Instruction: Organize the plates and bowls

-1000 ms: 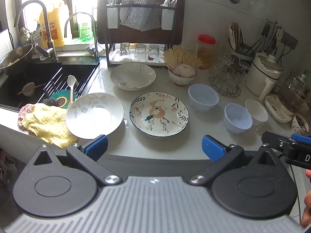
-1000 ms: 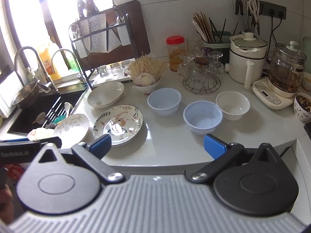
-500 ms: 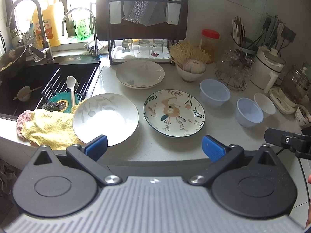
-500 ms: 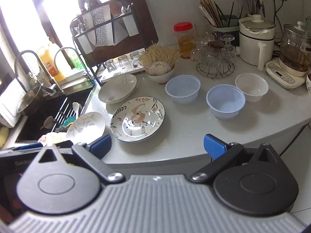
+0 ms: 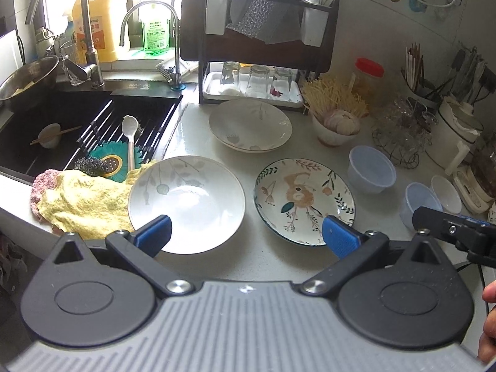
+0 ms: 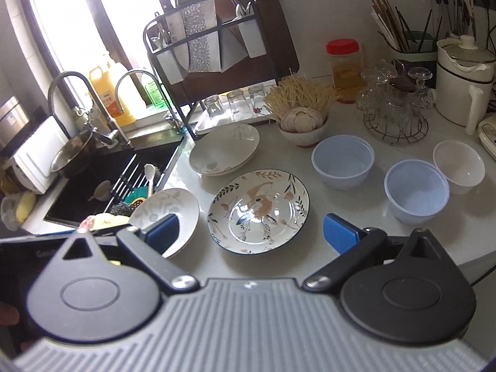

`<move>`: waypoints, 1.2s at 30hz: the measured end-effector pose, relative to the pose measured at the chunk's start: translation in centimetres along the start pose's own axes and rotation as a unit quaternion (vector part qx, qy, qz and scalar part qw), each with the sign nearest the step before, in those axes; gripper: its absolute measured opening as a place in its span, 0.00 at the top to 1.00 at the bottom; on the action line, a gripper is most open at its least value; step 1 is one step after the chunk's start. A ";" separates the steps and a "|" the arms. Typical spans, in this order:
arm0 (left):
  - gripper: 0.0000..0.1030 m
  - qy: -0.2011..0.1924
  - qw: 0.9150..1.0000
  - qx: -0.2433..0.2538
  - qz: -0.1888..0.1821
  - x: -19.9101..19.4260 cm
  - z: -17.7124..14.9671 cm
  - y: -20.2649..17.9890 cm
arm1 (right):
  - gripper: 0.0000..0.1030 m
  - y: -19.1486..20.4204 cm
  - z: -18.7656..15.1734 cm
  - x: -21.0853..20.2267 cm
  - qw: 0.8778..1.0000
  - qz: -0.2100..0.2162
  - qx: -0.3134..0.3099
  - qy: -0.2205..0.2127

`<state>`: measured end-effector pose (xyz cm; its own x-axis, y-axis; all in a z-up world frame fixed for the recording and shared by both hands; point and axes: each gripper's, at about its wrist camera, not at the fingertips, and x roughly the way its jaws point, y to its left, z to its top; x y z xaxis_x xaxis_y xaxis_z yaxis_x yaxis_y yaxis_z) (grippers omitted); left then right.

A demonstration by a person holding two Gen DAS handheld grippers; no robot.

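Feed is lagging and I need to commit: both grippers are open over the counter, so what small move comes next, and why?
Probably ease the left gripper forward and down to the near rim of the white leaf-print plate. Its jaws are open and empty, and that plate lies closest, overlapping the yellow cloth. The floral plate sits clear beside it, a likely stacking base.

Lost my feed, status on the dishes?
Both claws open, empty: left claw, right claw. White plate, floral plate and blue bowls unstacked on counter. Yellow cloth touches white plate's rim.
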<state>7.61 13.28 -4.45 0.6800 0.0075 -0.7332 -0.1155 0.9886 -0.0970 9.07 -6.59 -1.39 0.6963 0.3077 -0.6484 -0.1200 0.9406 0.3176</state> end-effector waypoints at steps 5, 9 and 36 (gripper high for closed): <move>0.00 0.016 1.000 -0.005 -0.013 3.0 1.7 2.8 | 0.02 1.2 0.5 2.8 0.999 0.015 0.029 0.019; 0.00 0.022 0.999 0.002 -0.038 5.7 3.3 5.4 | 0.05 2.4 0.2 5.6 0.997 0.009 0.062 0.035; 0.46 0.136 0.985 0.048 -0.092 23.3 7.8 20.4 | 0.48 9.3 -4.7 19.1 0.964 -0.006 0.238 0.120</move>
<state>26.70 34.76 -18.25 0.4619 -0.2018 -0.8637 0.0700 0.9790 -0.1913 17.92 8.69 -14.06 0.5044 0.3754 -0.7775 0.2658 0.7892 0.5536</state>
